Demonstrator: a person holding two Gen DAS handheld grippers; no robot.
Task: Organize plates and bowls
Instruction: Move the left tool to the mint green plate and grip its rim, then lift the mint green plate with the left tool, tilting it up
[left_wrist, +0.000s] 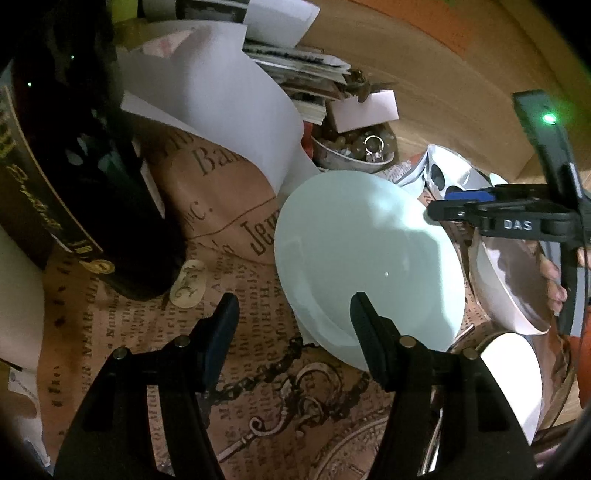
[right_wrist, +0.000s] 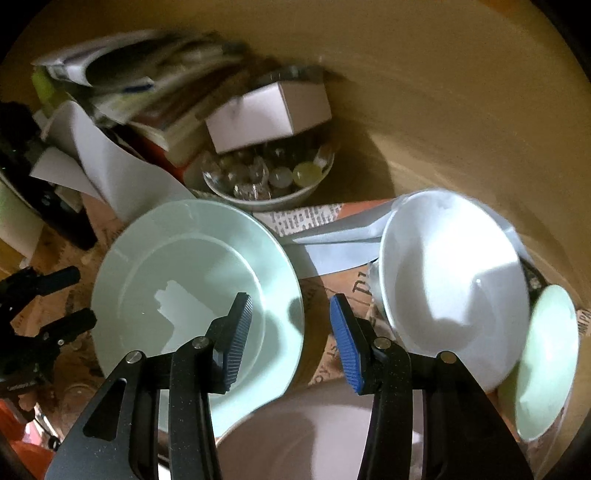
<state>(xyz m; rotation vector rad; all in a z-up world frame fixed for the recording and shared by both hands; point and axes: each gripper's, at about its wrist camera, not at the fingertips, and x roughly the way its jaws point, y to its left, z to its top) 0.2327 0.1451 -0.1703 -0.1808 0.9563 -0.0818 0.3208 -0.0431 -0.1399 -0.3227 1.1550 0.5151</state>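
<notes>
Both grippers hang empty over the newsprint-patterned cloth (left_wrist: 258, 387). The left gripper (left_wrist: 293, 314) has its jaws fairly wide, the right gripper (right_wrist: 291, 321) narrower. Between them lies one pale green plate (right_wrist: 184, 258). Three more dishes sit right of it: one white bowl (right_wrist: 454, 284), one small green dish (right_wrist: 546, 362) tilted against it, and one white bowl (right_wrist: 314, 435) (lower edge, partly hidden).

A newsprint-patterned cloth (left_wrist: 236, 369) covers the table. On it lie a pale green plate (right_wrist: 184, 258) and a white bowl (right_wrist: 450, 280). A dark bottle (left_wrist: 92, 166) stands there too
</notes>
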